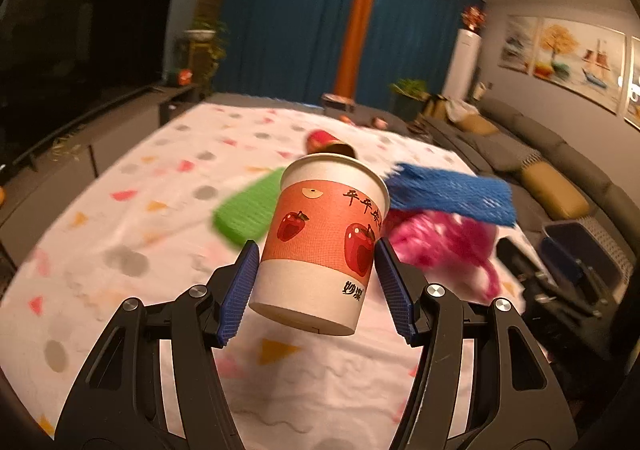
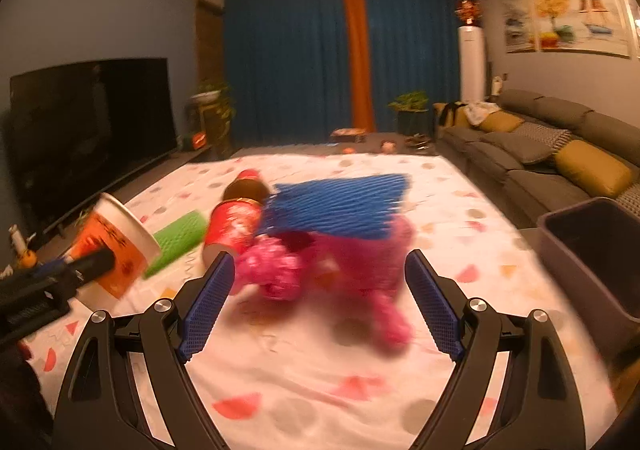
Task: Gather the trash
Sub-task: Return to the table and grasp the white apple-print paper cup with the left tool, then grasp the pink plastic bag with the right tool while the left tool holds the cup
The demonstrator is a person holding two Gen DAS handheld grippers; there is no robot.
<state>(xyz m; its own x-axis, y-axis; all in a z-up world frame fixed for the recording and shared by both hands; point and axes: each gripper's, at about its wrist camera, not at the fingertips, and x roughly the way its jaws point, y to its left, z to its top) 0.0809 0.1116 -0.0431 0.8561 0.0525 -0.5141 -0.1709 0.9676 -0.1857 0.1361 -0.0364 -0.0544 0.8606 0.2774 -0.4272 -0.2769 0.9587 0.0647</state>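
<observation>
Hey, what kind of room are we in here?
Most likely a home living room: a large dark flat-screen television along one wall, a long grey sofa with mustard cushions opposite, and floor-length blue curtains at the far end.

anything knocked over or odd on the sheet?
Yes. A red cup lies on its side on the patterned sheet, beside the blue foam net. The left tool holds the apple-print cup tilted.

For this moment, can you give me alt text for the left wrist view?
The left gripper holds a paper cup with red apple artwork, lifted off a patterned sheet. Behind it lie a green foam net, a blue foam net, a pink mesh bundle and a red cup.
</observation>
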